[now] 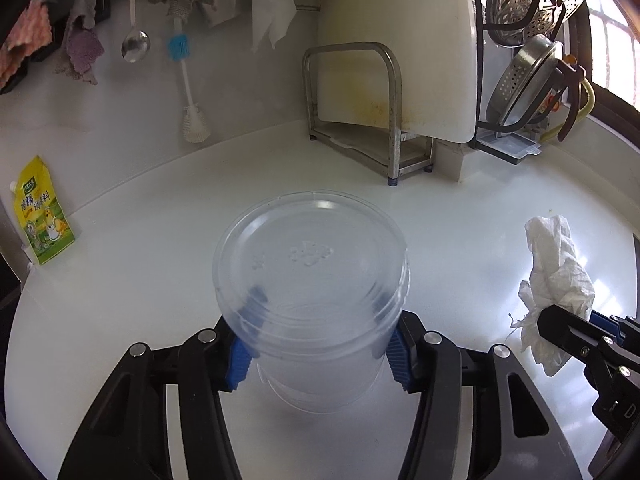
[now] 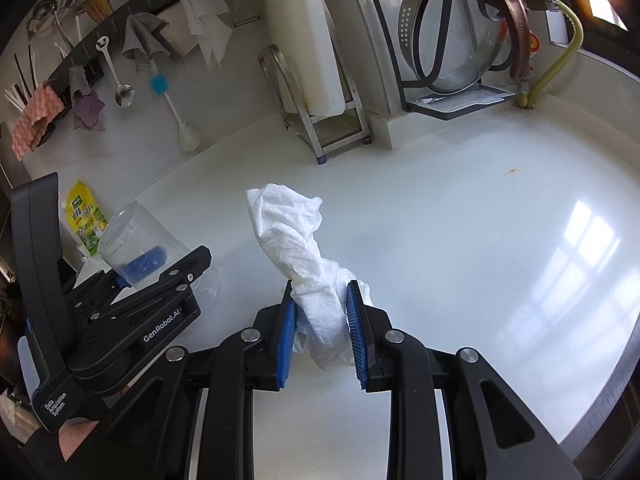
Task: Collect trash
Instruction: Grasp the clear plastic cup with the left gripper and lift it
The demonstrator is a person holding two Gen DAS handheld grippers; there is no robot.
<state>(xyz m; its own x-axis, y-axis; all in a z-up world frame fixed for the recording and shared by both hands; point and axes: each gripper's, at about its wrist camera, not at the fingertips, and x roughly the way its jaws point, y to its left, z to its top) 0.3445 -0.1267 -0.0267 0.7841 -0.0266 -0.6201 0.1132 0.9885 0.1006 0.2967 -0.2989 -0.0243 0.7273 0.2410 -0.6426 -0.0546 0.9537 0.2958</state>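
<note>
Left tongs pinching clear plastic tub, upturned, just left of crumpled tissue; right tongs clamped on that tissue above worktop. Best lifted gently, squeezing lightly to avoid buckling tub.

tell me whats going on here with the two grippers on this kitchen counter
A person is clearing trash off a white counter with a handheld gripper in each hand. The left gripper has its blue fingers clamped on the sides of a clear plastic container, which sits tilted between them. The right gripper is shut on a crumpled white paper towel that sticks up from its fingers. A yellow seasoning pouch stands untouched by the wall.
</note>
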